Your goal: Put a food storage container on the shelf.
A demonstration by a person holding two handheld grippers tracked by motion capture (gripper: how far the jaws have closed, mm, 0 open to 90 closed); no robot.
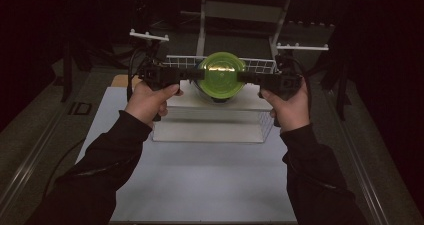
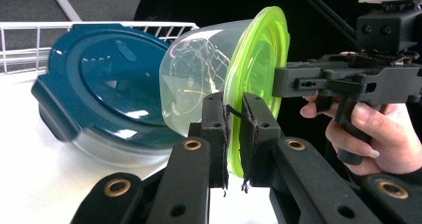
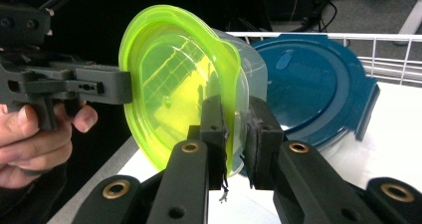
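Both grippers, left (image 2: 234,134) and right (image 3: 234,134), pinch the green-lidded tub (image 1: 220,75) by its lid rim, held before the blue-lidded container (image 2: 107,84) (light, slippery plastic, I'd say).

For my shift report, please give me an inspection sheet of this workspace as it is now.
Surface: white table, bare in front.
Job's things: clear container with green lid, lifted on its side, lid facing the person.
Clutter: blue-lidded container leaning in the white wire rack.
Grippers: left tool and right tool both shut on the green lid's rim, from opposite sides.
Cables: dark cable behind the left tool.
Surroundings: dark; metal frame behind.
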